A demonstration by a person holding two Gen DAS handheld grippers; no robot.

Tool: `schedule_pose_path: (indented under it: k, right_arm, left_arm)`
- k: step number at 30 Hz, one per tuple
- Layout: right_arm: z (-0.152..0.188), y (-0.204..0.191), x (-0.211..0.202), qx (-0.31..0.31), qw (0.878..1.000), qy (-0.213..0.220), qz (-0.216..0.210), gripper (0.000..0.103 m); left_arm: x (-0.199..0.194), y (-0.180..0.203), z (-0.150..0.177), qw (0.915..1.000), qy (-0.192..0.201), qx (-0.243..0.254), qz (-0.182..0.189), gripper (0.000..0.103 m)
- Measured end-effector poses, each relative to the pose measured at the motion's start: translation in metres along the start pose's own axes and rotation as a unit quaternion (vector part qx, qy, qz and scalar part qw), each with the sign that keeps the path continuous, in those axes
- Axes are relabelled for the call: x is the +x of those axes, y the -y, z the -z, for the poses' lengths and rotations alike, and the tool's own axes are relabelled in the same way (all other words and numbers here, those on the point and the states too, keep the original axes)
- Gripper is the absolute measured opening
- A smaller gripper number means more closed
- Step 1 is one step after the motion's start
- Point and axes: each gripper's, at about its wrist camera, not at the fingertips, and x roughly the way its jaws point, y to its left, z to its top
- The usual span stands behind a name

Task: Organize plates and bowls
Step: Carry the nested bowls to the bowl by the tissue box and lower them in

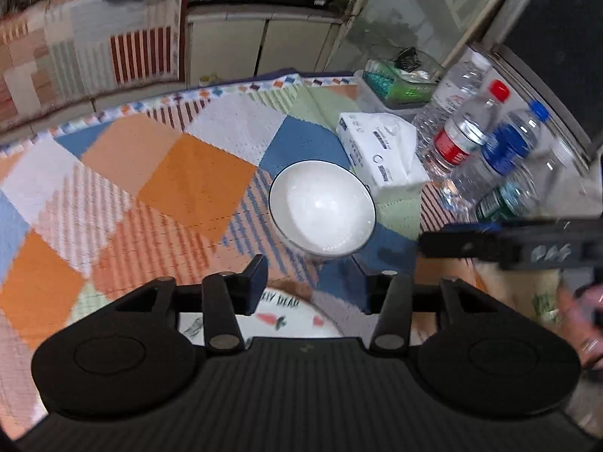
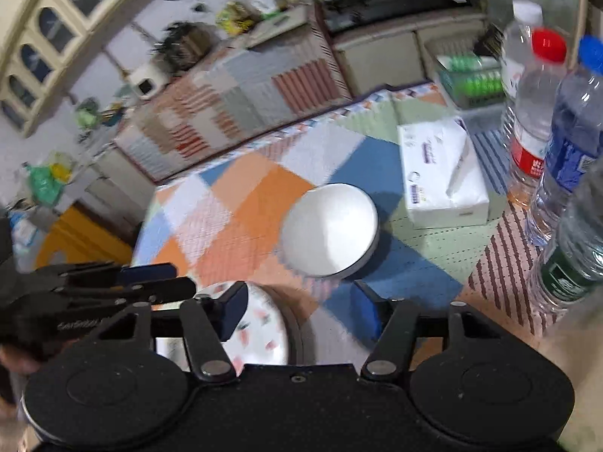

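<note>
A white bowl (image 1: 322, 209) with a dark rim stands on the patchwork tablecloth (image 1: 196, 180), just beyond my left gripper (image 1: 307, 278), which is open and empty above a white plate (image 1: 286, 318) with carrot prints. The right gripper shows at the right edge of the left wrist view (image 1: 508, 243). In the right wrist view the bowl (image 2: 331, 229) lies ahead of my open, empty right gripper (image 2: 301, 301). The printed plate (image 2: 260, 331) is under its left finger. The left gripper (image 2: 124, 282) shows at the left.
A white tissue pack (image 1: 380, 150) lies right of the bowl. Several water bottles (image 1: 467, 128) stand along the right side. A clear container (image 1: 399, 83) with green items is behind them. A cabinet (image 1: 260, 45) stands past the table's far edge.
</note>
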Motion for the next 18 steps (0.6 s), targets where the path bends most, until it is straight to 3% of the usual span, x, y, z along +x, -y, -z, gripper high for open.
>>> schedule_pose_path:
  k: [3,11,13,15,18]
  right_arm:
    - [-0.008,0.007,0.032,0.003,0.999,-0.004,0.033,0.06]
    - [-0.02,0.029,0.089,0.033,0.996,-0.022,0.086,0.052]
    - [-0.021,0.032,0.099,0.034,0.994,-0.027,0.099,0.048]
    - [-0.021,0.038,0.107,0.048,0.994,-0.026,0.097,0.041]
    - [-0.019,0.045,0.108,0.074,0.994,-0.011,0.075,0.031]
  left_arm:
    - [0.027,-0.002,-0.016,0.9995,-0.007,-0.031,-0.009,0.049]
    - [0.088,-0.007,-0.026,0.9967,-0.003,-0.033,-0.074,0.048]
    - [0.101,-0.01,-0.024,0.9958,-0.025,-0.038,-0.08,0.049]
    - [0.107,-0.013,-0.019,0.9938,-0.044,-0.049,-0.09,0.049]
    - [0.107,-0.016,-0.012,0.995,-0.027,-0.046,-0.084,0.049]
